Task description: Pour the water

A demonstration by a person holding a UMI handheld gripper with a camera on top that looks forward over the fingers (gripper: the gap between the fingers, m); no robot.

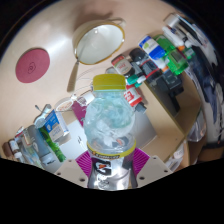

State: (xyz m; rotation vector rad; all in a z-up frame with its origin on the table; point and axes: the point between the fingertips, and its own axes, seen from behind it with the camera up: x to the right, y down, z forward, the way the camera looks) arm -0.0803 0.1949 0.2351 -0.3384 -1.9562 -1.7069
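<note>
The claw [112, 163] pinches a clear bottle [110, 125] between its two fingers, the magenta pads [84, 157] pressed against its lower part on either side, just at the dark label with a white letter. The bottle stands upright in the grip, its body filled with what looks like water and ice, capped by a yellow lid [109, 82]. Beyond it spreads a light wooden table [60, 45]. Toward the table's far edge lies a round glass bowl [98, 42] with a wooden rim, empty as far as can be seen, and well to its left a flat dark-red disc [35, 65]. Along the table's right side, from just behind the lid to the far right corner, runs a crowded row of small bottles and packets [152, 55], among them a green bottle and white ones with blue labels. Near the left finger sits a cluster of boxes and containers [45, 130], their details too small to tell apart.
</note>
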